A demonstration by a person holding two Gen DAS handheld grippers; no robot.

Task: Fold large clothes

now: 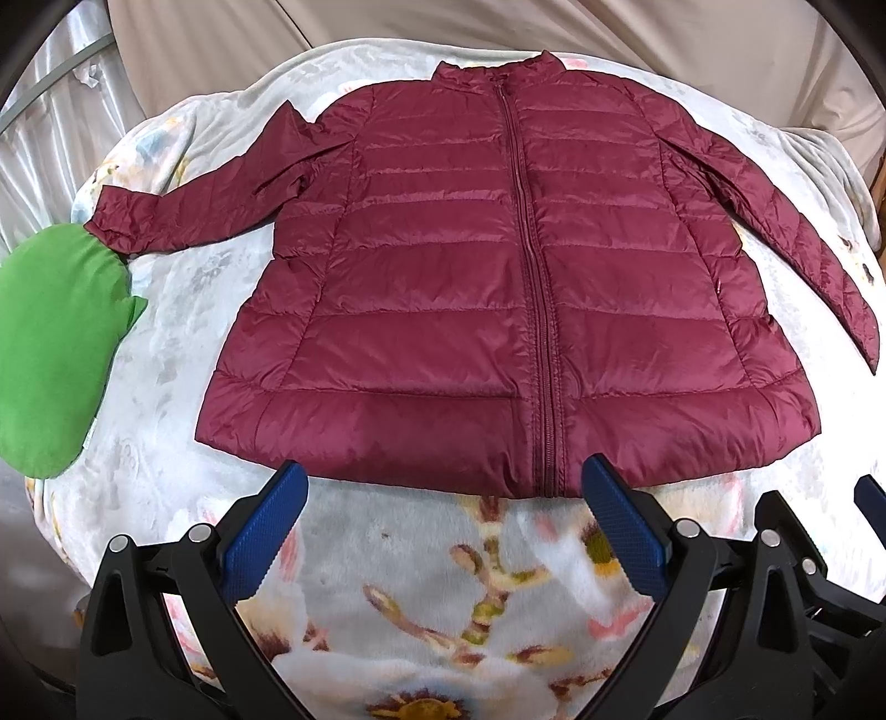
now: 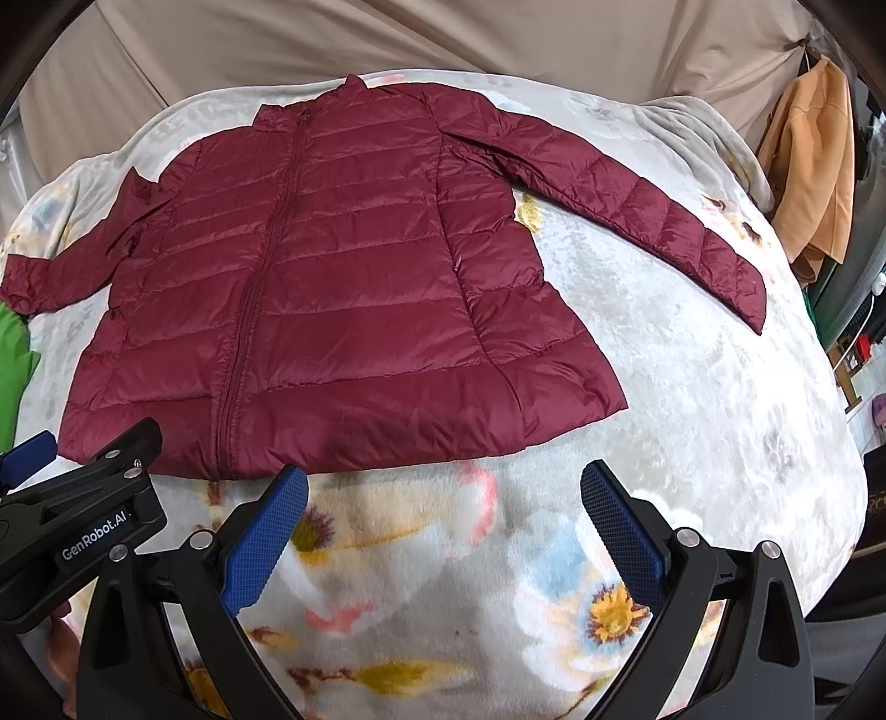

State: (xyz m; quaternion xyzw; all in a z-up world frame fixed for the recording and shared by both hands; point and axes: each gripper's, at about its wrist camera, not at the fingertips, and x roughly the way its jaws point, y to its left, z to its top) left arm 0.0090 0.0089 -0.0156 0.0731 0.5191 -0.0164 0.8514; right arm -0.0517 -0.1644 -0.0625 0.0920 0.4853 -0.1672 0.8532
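Left wrist view looks down on a dark red puffy jacket (image 1: 498, 277) that lies flat in the middle of the frame. It rests on a soft blanket (image 1: 166, 387) with flowers on it. The jacket's front is up and its zipper (image 1: 534, 277) is closed from the collar at the top down to the hem. One sleeve sticks out to the left of the frame, and its cuff touches a green cloth (image 1: 50, 354) at the left edge. The other sleeve runs down the right side of the frame.

The left gripper (image 1: 443, 487) sits at the bottom of this view. Its two blue fingers (image 1: 266, 537) are spread wide, with nothing between them. Their tips are just beside the jacket's hem, and I cannot tell if they touch it. A bit of the other tool shows in the lower right corner.

Right wrist view shows the same jacket (image 2: 332, 277) in the left and middle of the frame. Its long sleeve reaches toward the upper right. The right gripper (image 2: 443, 487) is at the bottom, and its blue fingers (image 2: 623, 537) are spread wide too, holding nothing. They hang over the bare blanket (image 2: 692, 360), near the hem. The left tool shows at the lower left edge, by the hem. An orange garment (image 2: 814, 160) hangs at the upper right, off the blanket. A tan sheet (image 2: 387, 39) fills the top.
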